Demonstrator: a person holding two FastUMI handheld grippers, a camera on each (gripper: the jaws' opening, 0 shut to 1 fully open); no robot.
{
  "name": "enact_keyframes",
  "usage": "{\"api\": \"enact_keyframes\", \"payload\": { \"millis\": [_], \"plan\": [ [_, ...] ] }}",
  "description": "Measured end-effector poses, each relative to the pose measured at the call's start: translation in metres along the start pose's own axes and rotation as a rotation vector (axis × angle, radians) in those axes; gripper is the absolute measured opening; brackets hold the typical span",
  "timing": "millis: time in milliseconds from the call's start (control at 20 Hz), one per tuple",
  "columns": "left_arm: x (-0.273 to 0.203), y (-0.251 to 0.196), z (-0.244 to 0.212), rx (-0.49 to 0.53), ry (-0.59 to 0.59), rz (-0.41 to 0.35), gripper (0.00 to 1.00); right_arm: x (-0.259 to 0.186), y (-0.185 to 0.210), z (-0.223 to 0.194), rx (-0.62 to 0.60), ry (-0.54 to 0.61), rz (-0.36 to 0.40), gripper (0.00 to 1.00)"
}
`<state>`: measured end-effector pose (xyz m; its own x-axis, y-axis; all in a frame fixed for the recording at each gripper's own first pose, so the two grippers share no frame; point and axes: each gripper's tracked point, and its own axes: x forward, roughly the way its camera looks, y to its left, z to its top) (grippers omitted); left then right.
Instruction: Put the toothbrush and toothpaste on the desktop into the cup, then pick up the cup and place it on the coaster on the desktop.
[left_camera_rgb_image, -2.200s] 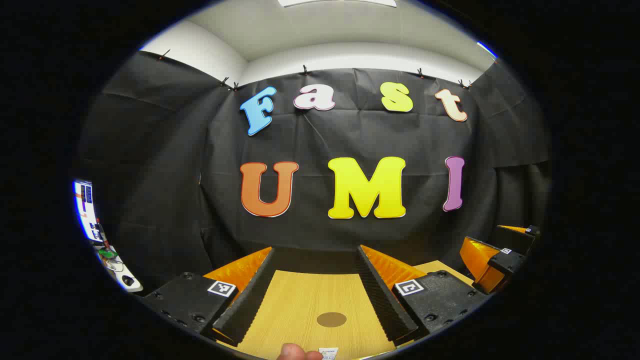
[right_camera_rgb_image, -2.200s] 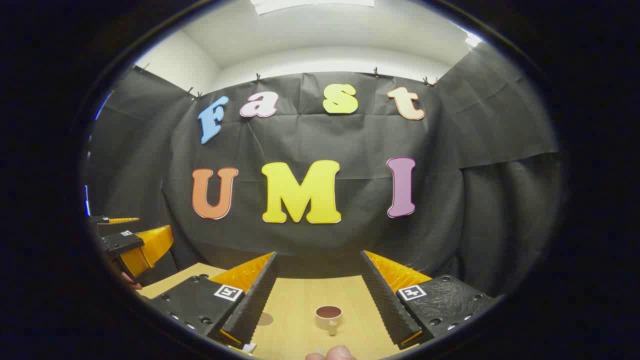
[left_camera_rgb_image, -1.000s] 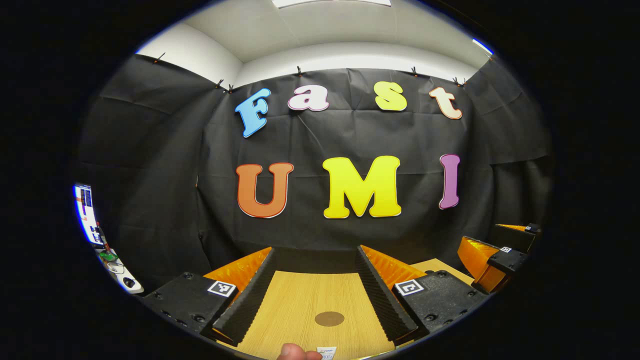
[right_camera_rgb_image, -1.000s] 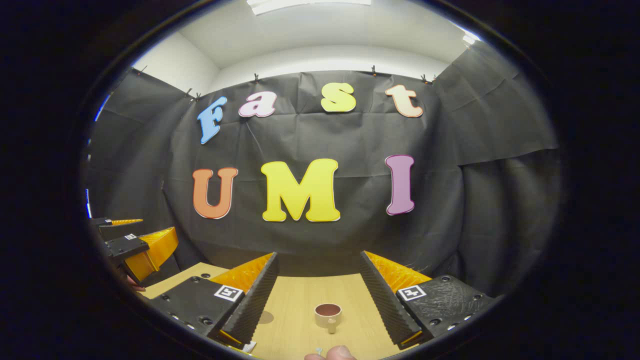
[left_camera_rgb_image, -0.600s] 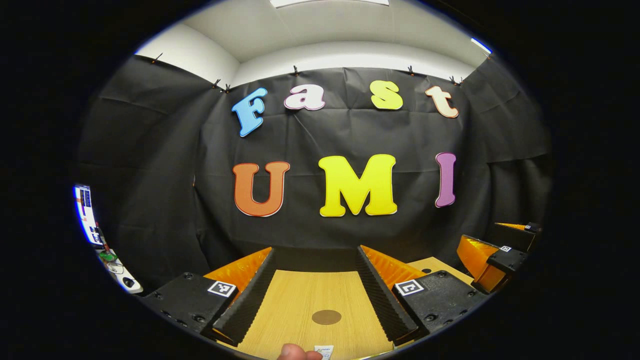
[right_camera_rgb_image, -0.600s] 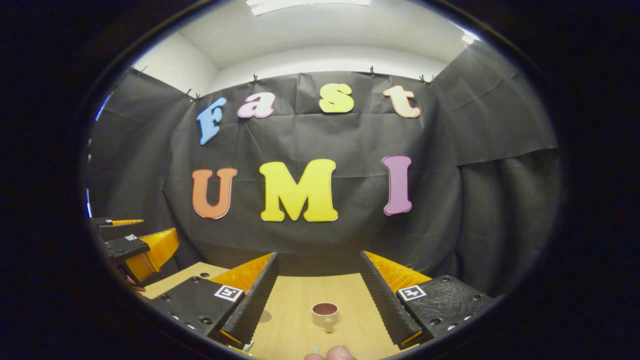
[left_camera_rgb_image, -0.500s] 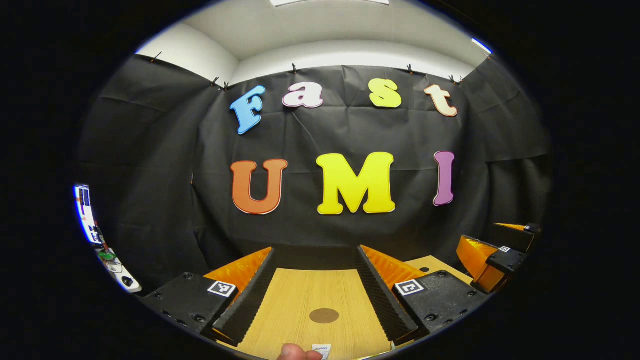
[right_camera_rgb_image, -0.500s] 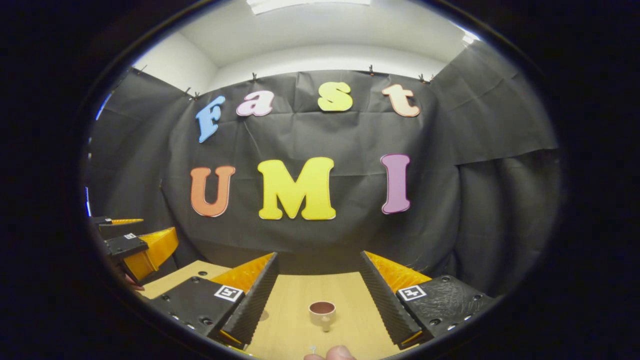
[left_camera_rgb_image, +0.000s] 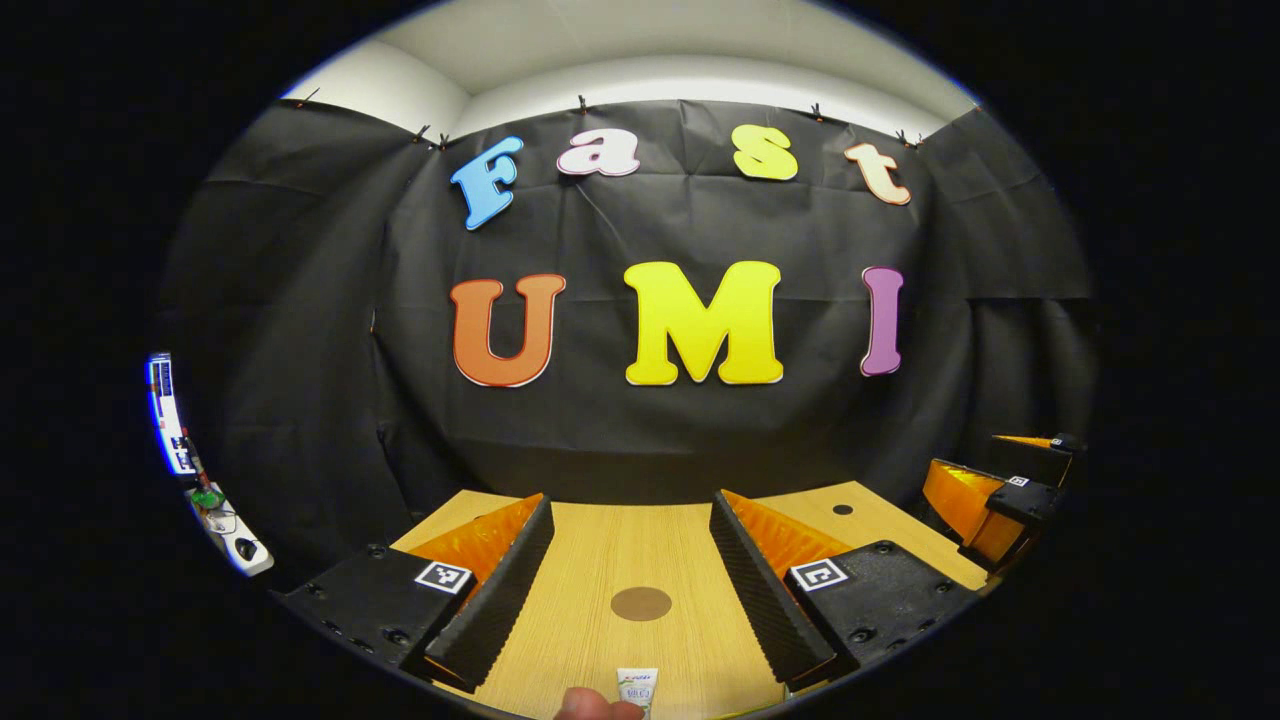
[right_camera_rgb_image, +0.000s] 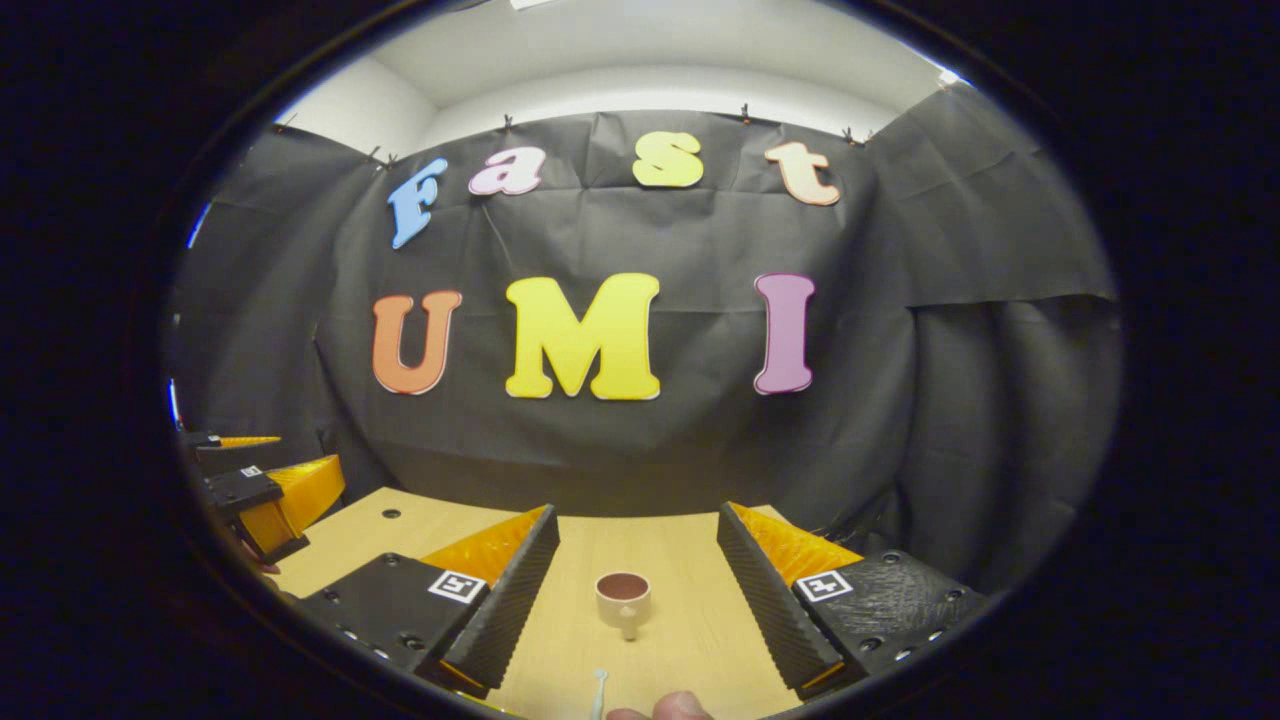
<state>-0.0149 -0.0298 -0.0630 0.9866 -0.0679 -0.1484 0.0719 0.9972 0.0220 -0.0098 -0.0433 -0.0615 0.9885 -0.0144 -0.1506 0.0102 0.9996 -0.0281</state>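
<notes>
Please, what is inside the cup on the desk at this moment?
In the right gripper view the cup stands upright on the desk, handle toward the camera. Its visible inner part is dark reddish-brown, and nothing sticks out above the rim. The bottom is hidden by the near wall.

black cloth wall (left_camera_rgb_image: 640, 430), wooden desktop (left_camera_rgb_image: 610, 540), white ceiling (right_camera_rgb_image: 640, 50)

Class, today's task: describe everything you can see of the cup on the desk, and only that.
The cup is small and pale cream outside, with a dark reddish-brown inside, and looks ceramic. It stands upright on the wooden desk, mouth up, its little handle turned toward the camera. It looks empty. In the right gripper view it sits between the right gripper's open fingers, farther off, with nothing touching it but the desk.
</notes>
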Motion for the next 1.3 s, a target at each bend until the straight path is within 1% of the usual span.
{"api": "enact_keyframes", "payload": {
  "millis": [300, 400, 500, 550, 600, 750, 950, 1150, 1300],
  "plan": [
    [-0.005, 0.0, -0.065, 0.013, 0.135, -0.02, 1.0, 0.004, 0.013, -0.056, -0.042, 0.132, 0.043, 0.96],
    [-0.008, -0.004, -0.088, 0.011, 0.187, -0.036, 1.0, 0.004, 0.021, -0.085, -0.034, 0.21, 0.076, 0.97],
    [-0.014, -0.008, -0.108, 0.009, 0.235, -0.048, 0.99, 0.004, 0.017, -0.109, -0.047, 0.27, 0.074, 0.98],
    [-0.017, -0.009, -0.116, 0.012, 0.253, -0.053, 1.0, 0.002, 0.016, -0.119, -0.052, 0.294, 0.073, 0.95],
    [-0.02, -0.01, -0.125, 0.014, 0.275, -0.055, 1.0, 0.002, 0.014, -0.129, -0.057, 0.317, 0.074, 0.95],
    [-0.028, -0.01, -0.155, 0.008, 0.356, -0.057, 1.0, -0.002, 0.015, -0.156, -0.068, 0.385, 0.082, 0.95],
    [-0.046, -0.011, -0.194, -0.004, 0.463, -0.058, 1.0, -0.005, 0.015, -0.196, -0.091, 0.509, 0.089, 0.95],
    [-0.054, -0.014, -0.221, -0.017, 0.558, -0.066, 1.0, -0.009, 0.012, -0.235, -0.09, 0.65, 0.075, 0.96],
    [-0.059, -0.016, -0.235, -0.031, 0.617, -0.062, 1.0, -0.008, 0.012, -0.252, -0.12, 0.705, 0.072, 0.95]
  ]
}}
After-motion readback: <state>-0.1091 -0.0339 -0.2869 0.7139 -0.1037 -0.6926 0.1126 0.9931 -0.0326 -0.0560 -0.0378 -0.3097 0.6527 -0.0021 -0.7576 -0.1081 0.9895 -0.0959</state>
